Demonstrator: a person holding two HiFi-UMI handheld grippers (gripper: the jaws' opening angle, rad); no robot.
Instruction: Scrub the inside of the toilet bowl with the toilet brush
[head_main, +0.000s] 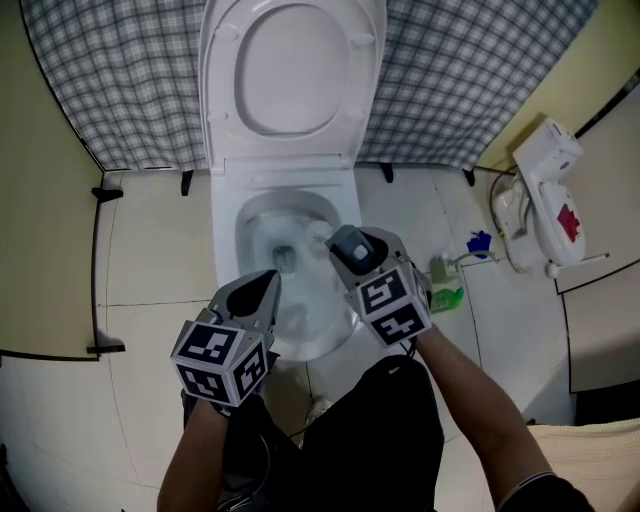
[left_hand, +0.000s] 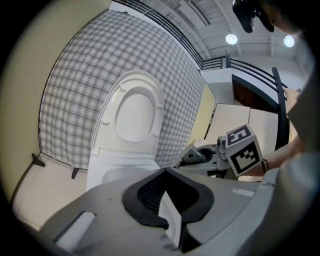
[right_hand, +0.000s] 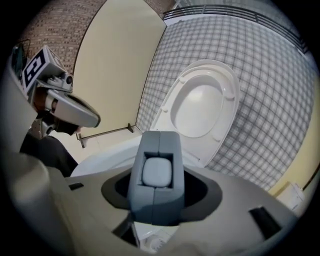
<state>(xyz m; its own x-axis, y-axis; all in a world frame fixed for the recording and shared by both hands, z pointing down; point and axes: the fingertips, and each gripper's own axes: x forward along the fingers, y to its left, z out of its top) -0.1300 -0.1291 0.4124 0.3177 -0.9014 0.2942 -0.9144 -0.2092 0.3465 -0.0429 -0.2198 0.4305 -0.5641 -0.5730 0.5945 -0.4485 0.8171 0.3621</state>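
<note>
**Toilet brush** (right_hand: 155, 175): blue-grey handle block with a paler rounded square set into its end face. It stands upright between the jaws of the right gripper (head_main: 355, 252), which are closed on it from both sides at a wide setting. The block fills the gap between them. The grip sits over the right half of the bowl, just inside the near-right rim. The brush's lower end is hidden under the gripper.

**Left gripper** (head_main: 265, 285): jaw tips together, nothing between them. It hangs over the near-left rim, just beside the right gripper and not touching it.

**Toilet bowl** (head_main: 225, 230): white, open, water at the bottom. The far and left parts of the basin are uncovered.

**Seat and lid** (head_main: 290, 70): both raised, leaning back against the checked curtain (head_main: 450, 90) at the far side.

**Floor tiles** (head_main: 150, 250): pale, bare to the left of the bowl as far as a black bracket (head_main: 108, 192).

**Right side**:
- A green bottle (head_main: 445, 295) stands on the floor near the bowl.
- A small blue item (head_main: 480, 242) lies farther right.
- A white appliance with a red mark (head_main: 545, 195) leans at the wall, well apart from the bowl.

**Near edge**: the person's dark clothing (head_main: 370, 430) lies close against the bowl's front.
</note>
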